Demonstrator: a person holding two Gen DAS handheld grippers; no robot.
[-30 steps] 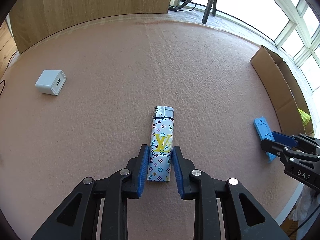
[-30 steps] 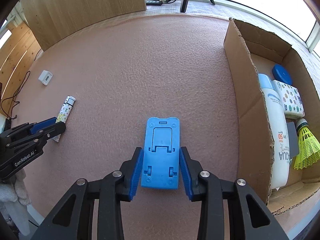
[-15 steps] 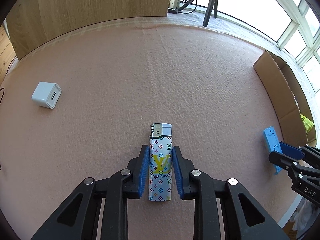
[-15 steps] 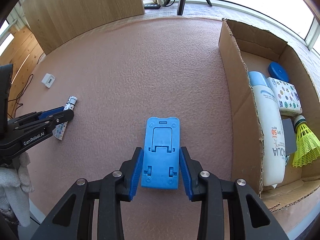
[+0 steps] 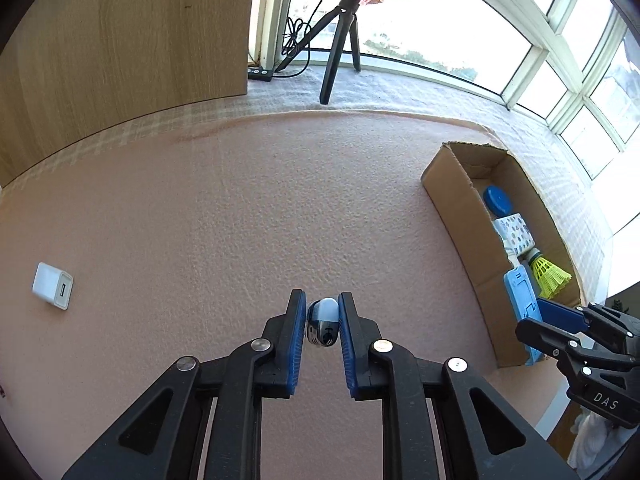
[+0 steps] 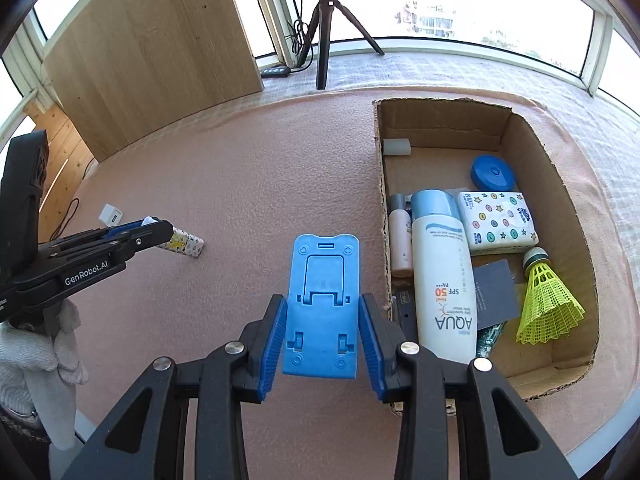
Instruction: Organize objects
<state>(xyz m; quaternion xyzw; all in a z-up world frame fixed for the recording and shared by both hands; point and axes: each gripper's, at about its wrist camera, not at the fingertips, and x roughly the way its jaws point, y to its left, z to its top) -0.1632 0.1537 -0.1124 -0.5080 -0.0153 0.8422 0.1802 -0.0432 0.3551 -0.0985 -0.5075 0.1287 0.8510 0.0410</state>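
Observation:
My left gripper holds a patterned lighter end-on, lifted off the pink mat; its jaws are closing and the pads press on the lighter. In the right wrist view the lighter sticks out of the left gripper at the left. My right gripper is shut on a blue phone stand, held above the mat just left of the cardboard box. The left wrist view shows the right gripper and the stand beside the box.
A white charger cube lies on the mat at the left. The box holds a sunscreen bottle, a tissue pack, a yellow shuttlecock and a blue round case. A tripod stands behind the mat. A gloved hand shows at lower left.
Both grippers have risen with their objects. The lighter left the mat and now points end-on at the camera. The box has come further into both views.

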